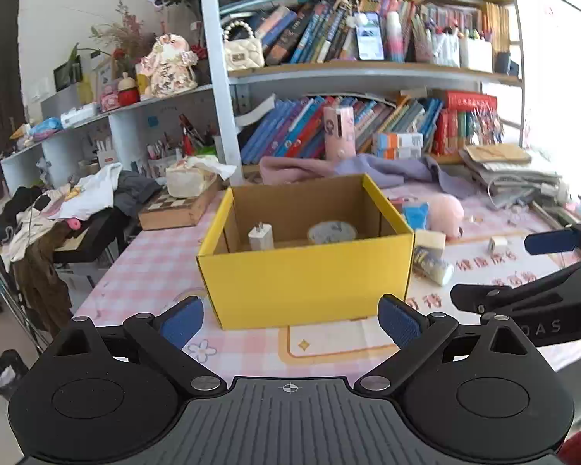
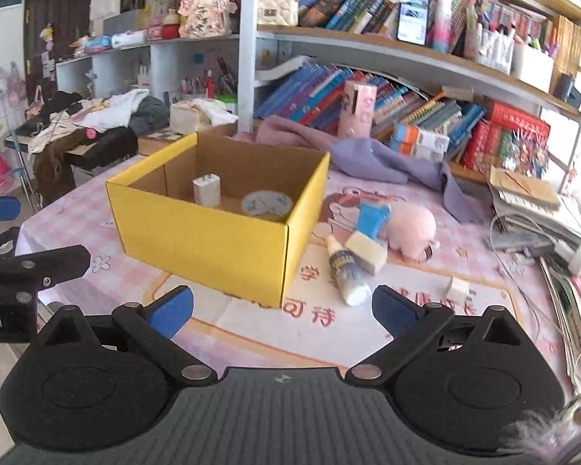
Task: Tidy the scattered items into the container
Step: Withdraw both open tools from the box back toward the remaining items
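A yellow cardboard box (image 1: 306,283) (image 2: 201,240) stands open on the pink checked tablecloth. Inside it are a white charger (image 1: 260,237) (image 2: 206,190) and a roll of tape (image 1: 331,231) (image 2: 266,204). To the box's right lie a small bottle (image 2: 348,273) (image 1: 434,265), a cream block (image 2: 368,252), a blue packet (image 2: 373,217), a pink plush (image 2: 410,228) (image 1: 445,215) and a small white cube (image 2: 459,288) (image 1: 497,244). My left gripper (image 1: 290,323) is open and empty, just in front of the box. My right gripper (image 2: 282,310) is open and empty, near the box's front corner.
Bookshelves (image 2: 406,50) with books stand behind the table. A purple cloth (image 2: 387,162) lies behind the box. Papers and cables (image 2: 534,209) are piled at the right. A chessboard box (image 1: 174,207) and clothes (image 1: 81,197) are to the left.
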Tool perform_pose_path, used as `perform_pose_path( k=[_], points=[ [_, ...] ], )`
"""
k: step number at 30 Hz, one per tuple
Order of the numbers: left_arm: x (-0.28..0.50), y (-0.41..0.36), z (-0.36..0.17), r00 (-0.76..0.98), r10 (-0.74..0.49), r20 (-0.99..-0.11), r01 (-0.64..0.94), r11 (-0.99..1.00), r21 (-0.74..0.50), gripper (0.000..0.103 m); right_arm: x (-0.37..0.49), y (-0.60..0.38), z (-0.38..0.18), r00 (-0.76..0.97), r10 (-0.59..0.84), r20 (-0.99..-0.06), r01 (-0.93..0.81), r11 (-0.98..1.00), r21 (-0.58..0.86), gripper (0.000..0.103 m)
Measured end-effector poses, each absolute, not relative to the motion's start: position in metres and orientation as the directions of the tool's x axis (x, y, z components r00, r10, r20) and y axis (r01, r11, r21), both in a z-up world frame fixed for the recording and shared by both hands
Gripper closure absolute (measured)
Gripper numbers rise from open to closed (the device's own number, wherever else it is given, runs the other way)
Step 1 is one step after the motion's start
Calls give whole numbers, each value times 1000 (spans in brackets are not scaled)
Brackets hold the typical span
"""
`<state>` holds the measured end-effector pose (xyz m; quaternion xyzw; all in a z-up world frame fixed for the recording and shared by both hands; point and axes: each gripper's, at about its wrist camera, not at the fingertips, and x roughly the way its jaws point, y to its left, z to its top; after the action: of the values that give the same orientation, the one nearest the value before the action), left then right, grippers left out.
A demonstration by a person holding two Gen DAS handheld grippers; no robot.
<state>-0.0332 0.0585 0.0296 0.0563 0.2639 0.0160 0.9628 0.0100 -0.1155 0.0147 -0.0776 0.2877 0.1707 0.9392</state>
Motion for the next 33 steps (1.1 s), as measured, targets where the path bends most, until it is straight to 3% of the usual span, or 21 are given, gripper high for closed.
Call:
perform_pose_path(
  k=[11, 33],
  points=[
    [-22, 50, 11, 770, -30, -637, 64, 998, 30, 5, 3, -127, 6, 725, 225, -650, -332, 942, -44, 3],
    [7, 1, -7, 700, -103, -707, 168, 986, 22, 5, 26, -167, -11, 683, 148, -715, -291, 953, -82, 6]
  ],
)
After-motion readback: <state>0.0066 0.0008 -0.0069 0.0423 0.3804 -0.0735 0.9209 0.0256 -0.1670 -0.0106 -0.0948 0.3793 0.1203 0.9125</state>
